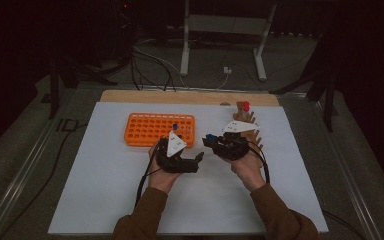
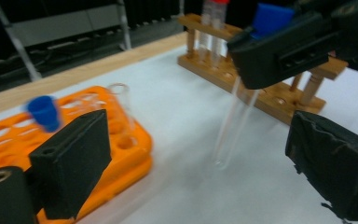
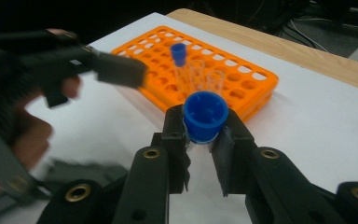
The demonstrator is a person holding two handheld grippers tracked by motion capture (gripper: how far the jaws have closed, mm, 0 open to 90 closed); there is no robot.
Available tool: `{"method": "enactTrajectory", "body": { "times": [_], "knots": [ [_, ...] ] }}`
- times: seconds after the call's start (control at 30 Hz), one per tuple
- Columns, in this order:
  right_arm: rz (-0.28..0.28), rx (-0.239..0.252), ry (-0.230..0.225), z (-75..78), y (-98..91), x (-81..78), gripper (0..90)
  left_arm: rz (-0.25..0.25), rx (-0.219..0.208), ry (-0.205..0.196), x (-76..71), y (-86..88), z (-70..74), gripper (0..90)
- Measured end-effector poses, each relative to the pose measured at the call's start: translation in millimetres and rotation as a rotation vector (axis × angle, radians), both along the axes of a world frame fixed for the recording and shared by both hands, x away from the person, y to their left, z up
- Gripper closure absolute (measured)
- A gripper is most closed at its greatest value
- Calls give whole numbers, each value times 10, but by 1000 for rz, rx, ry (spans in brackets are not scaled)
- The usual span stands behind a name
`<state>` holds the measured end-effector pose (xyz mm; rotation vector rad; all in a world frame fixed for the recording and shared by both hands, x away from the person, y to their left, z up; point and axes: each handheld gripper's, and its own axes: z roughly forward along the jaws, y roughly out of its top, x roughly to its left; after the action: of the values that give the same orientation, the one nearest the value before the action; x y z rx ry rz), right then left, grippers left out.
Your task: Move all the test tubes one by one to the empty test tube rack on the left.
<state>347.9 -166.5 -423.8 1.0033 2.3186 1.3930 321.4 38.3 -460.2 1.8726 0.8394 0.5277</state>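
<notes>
Hanging clamped between the pads of the right tool (image 3: pixel 200 135), a blue-capped tube (image 3: pixel 205 115) is held above the white tabletop (image 1: pixel 105 190), between the orange rack (image 1: pixel 157 129) and the wooden rack (image 1: pixel 245 120). Just beside it, the left tool (image 1: pixel 192 161) is released, nothing between its jaws. Another blue-capped tube (image 3: pixel 179 58) and some uncapped ones stand in the orange rack; a red-capped tube (image 2: pixel 214 21) stands in the wooden one.

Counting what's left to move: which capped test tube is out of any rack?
The blue-capped tube clamped in the right gripper; another blue-capped one stands in the orange rack, the red-capped in the wooden.
</notes>
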Motion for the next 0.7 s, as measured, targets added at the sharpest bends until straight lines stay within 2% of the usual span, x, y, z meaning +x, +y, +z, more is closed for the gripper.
{"method": "enactTrajectory", "body": {
  "times": [0.13,0.27,0.43,0.6,0.67,0.7],
  "knots": [
    [18,6,1,6,39,-28,761,-13,10,-1,6,-81,-27,171],
    [32,17,11,-4,63,-33,761,-21,11,-16,-4,-123,-42,332],
    [45,22,18,-15,80,-39,759,-46,11,-30,-15,-122,-39,578],
    [56,24,16,-15,87,-46,758,-76,-2,-5,-7,-114,-62,734],
    [57,28,20,-18,85,-42,744,-76,-2,-3,-5,-114,-70,761],
    [61,34,22,-17,81,-40,709,-77,-5,1,-2,-109,-72,762]
  ]
}}
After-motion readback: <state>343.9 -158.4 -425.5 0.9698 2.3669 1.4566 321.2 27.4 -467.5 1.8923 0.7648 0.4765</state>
